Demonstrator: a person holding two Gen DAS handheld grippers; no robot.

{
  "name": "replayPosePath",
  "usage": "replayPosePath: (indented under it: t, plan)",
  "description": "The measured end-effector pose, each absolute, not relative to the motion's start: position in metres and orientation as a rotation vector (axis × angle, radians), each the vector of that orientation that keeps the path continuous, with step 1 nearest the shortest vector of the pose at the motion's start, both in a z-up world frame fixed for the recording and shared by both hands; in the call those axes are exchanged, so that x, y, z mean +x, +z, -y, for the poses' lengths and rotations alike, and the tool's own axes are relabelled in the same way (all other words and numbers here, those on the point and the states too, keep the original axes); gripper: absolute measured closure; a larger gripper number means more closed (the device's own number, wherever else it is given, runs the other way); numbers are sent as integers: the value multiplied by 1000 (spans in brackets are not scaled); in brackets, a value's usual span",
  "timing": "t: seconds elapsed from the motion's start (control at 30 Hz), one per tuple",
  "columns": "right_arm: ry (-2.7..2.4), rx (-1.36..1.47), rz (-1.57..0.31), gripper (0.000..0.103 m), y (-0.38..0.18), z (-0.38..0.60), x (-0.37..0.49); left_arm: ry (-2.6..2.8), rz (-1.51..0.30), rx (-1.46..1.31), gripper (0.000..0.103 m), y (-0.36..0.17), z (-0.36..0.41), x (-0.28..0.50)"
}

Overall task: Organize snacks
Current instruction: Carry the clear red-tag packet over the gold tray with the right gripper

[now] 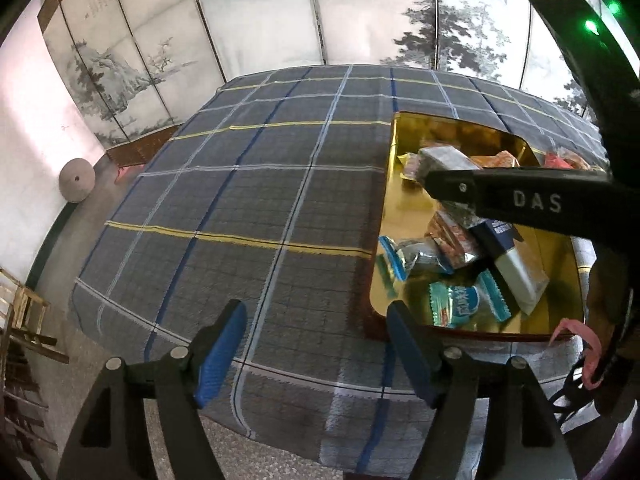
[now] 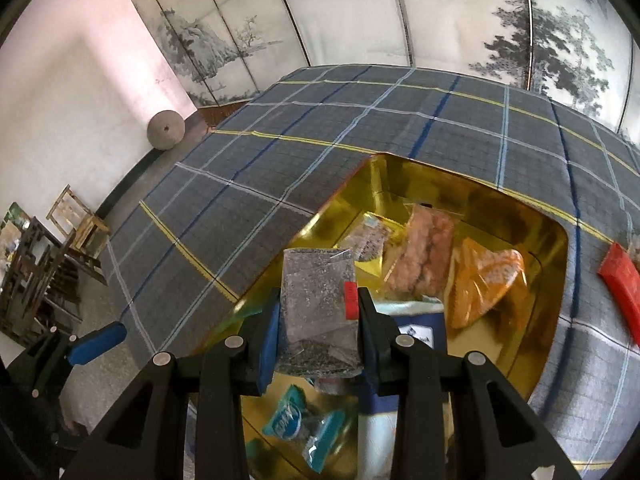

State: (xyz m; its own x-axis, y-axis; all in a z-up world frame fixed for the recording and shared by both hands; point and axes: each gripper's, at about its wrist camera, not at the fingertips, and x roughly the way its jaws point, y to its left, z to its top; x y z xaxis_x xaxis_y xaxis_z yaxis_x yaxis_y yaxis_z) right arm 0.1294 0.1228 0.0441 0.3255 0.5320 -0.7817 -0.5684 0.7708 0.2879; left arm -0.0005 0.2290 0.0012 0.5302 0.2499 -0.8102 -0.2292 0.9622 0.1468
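gold tray [image 2: 400, 172] sits near the surface's [image 1: 240, 200] right edge, crowded with an orange packet [image 2: 486, 280], a pink one [image 2: 424, 256] and teal wrappers [image 2: 288, 420]. your right gripper [image 2: 316, 320] pinches a grey speckled packet [image 2: 316, 304] between its fingers above the tray. your left gripper [image 1: 316, 356] fingers spread, holding nothing, over the near edge. bare plaid cloth lies left of the tray.

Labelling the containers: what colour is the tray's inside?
Shiny gold inside the tray, clearest in the right wrist view.
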Motion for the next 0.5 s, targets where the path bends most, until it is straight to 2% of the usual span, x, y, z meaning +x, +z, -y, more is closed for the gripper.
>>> replayPosePath:
  t: [0.5]
  plan:
    - [708, -50, -1029, 71, 36, -146, 144, 292, -969, 22, 29, 1, -234, -1]
